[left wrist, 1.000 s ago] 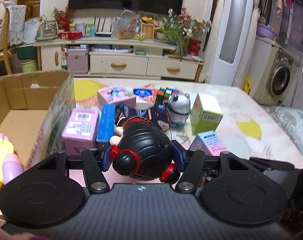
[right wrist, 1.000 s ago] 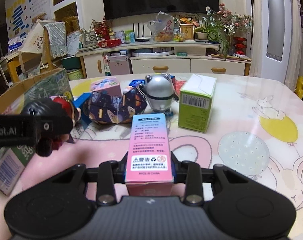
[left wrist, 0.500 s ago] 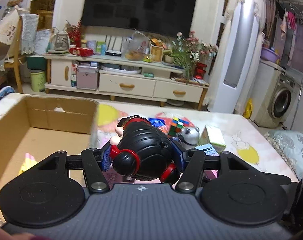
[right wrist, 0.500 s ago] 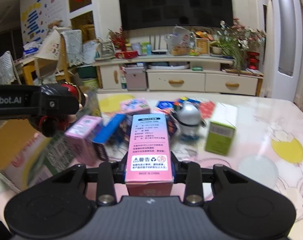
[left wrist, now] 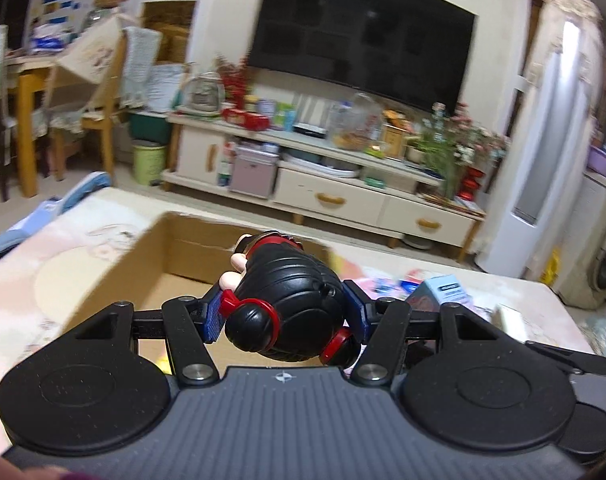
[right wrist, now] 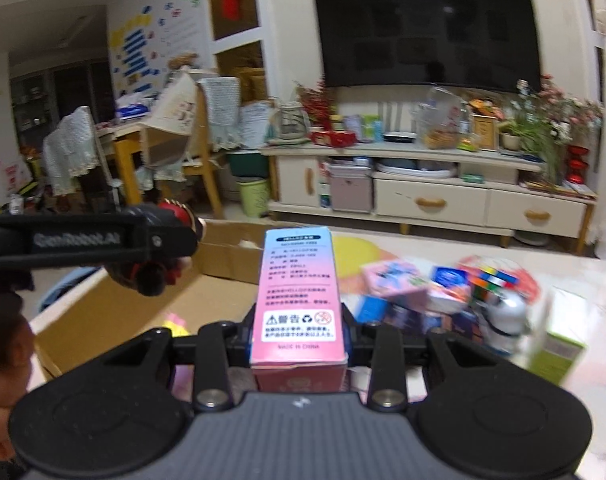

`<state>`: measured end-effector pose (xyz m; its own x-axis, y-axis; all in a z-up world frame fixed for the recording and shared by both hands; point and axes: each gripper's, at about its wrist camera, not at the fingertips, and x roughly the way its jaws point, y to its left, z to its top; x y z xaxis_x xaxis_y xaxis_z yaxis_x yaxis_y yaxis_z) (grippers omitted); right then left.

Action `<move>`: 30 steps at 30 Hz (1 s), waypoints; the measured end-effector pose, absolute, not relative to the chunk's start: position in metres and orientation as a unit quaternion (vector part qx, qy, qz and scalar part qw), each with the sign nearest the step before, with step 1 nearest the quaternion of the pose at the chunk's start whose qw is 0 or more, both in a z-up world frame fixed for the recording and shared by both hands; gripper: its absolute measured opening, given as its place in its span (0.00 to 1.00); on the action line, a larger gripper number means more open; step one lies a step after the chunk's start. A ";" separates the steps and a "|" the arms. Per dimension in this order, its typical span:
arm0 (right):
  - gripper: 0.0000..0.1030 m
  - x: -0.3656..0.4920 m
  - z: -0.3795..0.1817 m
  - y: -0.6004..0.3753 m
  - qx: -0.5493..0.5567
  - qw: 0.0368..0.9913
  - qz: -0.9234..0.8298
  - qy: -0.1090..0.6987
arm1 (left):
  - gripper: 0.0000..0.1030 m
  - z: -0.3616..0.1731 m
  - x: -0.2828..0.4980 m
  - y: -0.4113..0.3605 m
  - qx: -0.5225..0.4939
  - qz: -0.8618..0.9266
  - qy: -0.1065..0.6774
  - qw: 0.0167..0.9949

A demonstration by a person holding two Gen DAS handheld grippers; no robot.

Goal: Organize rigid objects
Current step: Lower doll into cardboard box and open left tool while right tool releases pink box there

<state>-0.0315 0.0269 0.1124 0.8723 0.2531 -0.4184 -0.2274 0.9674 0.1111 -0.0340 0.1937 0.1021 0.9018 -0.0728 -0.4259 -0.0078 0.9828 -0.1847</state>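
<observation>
My left gripper is shut on a black and red toy figure, held above the open cardboard box. The right wrist view shows that same left gripper with the figure at the left, over the box. A tall pink and blue carton stands upright in my right gripper, which is shut on it near the box's right wall. The carton's top corner also shows in the left wrist view.
Loose items lie on the table to the right: a pink box, a colour cube, a silver round toy, a green carton. A yellow and pink toy lies inside the box. A TV cabinet stands behind.
Both grippers have risen and swung left with their loads, from over the pile of toys to over the cardboard box. Neither grip has changed.
</observation>
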 end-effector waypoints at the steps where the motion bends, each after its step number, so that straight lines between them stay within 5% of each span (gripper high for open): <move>1: 0.34 -0.027 0.114 0.034 0.027 0.967 0.131 0.219 | 0.71 0.102 -0.033 0.198 -0.093 -0.008 0.222 0.971; 30: 0.34 0.017 0.082 0.110 -0.008 0.945 0.182 0.273 | 0.71 0.089 -0.037 0.222 -0.097 0.064 0.296 0.948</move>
<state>0.0169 0.1103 0.0816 0.7850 0.3391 -0.5184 -0.3481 0.9337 0.0836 -0.0371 0.2224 0.0895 0.8171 0.0630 -0.5731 -0.1780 0.9730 -0.1469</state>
